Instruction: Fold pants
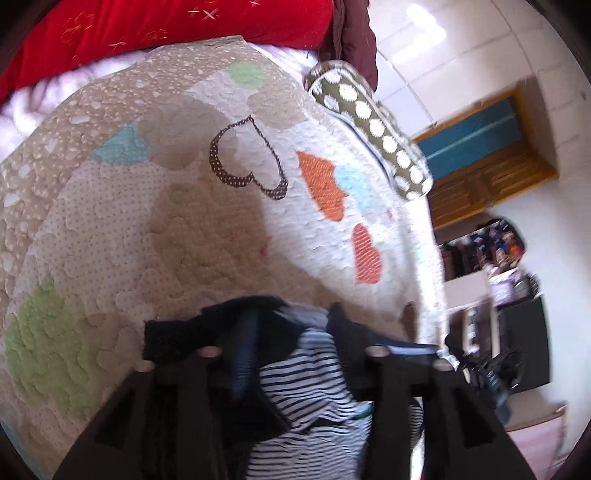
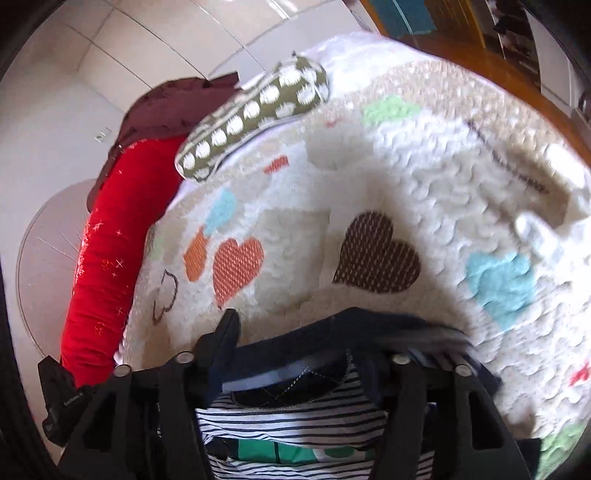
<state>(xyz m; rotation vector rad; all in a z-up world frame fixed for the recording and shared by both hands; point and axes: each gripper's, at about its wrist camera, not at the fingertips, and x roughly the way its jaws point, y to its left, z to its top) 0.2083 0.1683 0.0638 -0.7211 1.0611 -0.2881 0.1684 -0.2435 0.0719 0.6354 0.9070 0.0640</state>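
The pants (image 1: pixel 314 376) are dark navy outside with a white-and-navy striped lining. In the left wrist view they bunch between the black fingers of my left gripper (image 1: pixel 291 354), which is shut on them and holds them above the quilt (image 1: pixel 184 221). In the right wrist view the pants (image 2: pixel 295 402) show the navy waistband, the striped lining and a green patch. My right gripper (image 2: pixel 291 358) is shut on that navy edge, also lifted over the quilt (image 2: pixel 406 166). The rest of the pants hangs out of sight below both cameras.
The bed is covered by a cream quilt with coloured hearts. A long red bolster (image 1: pixel 129 33) and an olive polka-dot pillow (image 1: pixel 369 122) lie at its head, with a maroon cloth (image 1: pixel 354 33) beside them. A wooden door (image 1: pixel 480 166) and cluttered shelves (image 1: pixel 491 258) stand beyond the bed's edge.
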